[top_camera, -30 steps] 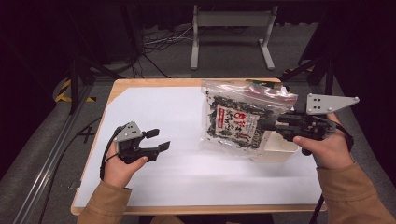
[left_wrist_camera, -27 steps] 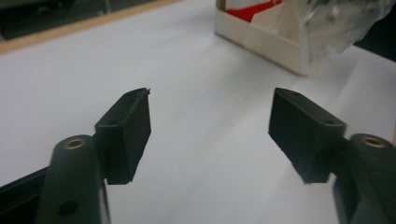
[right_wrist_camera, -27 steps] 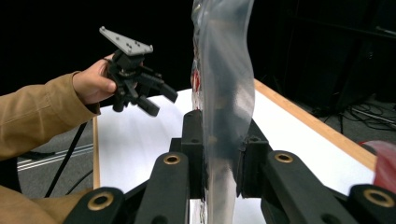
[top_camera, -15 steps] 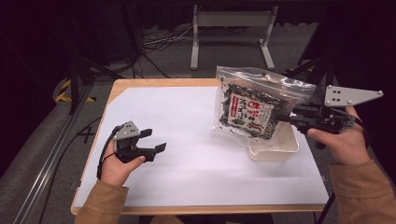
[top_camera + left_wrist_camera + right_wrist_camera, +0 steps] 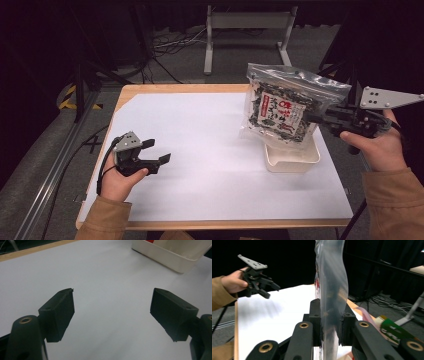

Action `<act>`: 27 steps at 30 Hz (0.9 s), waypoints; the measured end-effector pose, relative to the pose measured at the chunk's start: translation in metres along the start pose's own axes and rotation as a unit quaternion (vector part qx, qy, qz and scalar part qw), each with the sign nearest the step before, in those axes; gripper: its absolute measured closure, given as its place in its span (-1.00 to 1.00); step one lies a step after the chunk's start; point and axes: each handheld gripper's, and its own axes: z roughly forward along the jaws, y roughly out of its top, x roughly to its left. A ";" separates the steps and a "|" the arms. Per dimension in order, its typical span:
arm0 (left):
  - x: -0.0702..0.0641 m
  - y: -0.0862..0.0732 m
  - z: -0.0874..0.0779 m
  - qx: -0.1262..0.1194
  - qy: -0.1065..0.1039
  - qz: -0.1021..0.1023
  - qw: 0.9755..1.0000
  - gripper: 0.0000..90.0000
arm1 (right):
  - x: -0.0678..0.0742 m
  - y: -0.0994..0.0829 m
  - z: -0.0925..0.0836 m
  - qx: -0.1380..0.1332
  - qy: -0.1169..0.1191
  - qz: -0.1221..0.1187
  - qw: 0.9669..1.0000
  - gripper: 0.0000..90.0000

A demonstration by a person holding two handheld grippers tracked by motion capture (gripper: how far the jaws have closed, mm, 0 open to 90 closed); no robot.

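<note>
the right gripper [image 5: 320, 119] pinches one edge of a clear snack bag [image 5: 282, 107], held over a white tray [image 5: 292, 157]; it looks light, limp, slippery; the left gripper [image 5: 156, 151] rests spread.

1. The right gripper [image 5: 320, 119], beyond the table's [image 5: 150, 91] right edge, pinches a clear bag of dark dried food [image 5: 285, 110] by its side.
2. The bag hangs tilted above a white tray [image 5: 295, 159] near the right edge.
3. The left gripper [image 5: 157, 152], jaws apart, hovers by the front-left corner over white paper [image 5: 200, 150].
</note>
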 end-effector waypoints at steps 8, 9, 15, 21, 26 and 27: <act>0.002 -0.002 -0.005 -0.007 0.005 -0.002 1.000 -0.55 | -0.011 -0.008 -0.007 0.008 -0.025 0.003 1.000 0.70; 0.002 -0.002 -0.005 -0.006 0.004 -0.002 1.000 -0.55 | -0.013 -0.009 -0.008 0.010 -0.031 0.003 0.999 0.70; 0.002 -0.002 -0.006 -0.011 0.006 -0.003 1.000 -0.55 | -0.017 -0.013 -0.011 0.017 -0.050 0.008 0.999 0.70; 0.002 -0.002 -0.005 -0.010 0.005 -0.001 1.000 -0.55 | -0.019 -0.018 -0.015 0.020 -0.073 0.023 0.997 0.70; 0.001 -0.001 -0.004 -0.011 0.004 -0.002 1.000 -0.55 | -0.022 -0.024 -0.018 0.019 -0.095 0.044 0.994 0.70; 0.000 -0.001 -0.003 -0.009 0.003 -0.004 1.000 -0.55 | -0.023 -0.026 -0.018 0.019 -0.096 0.043 0.994 0.70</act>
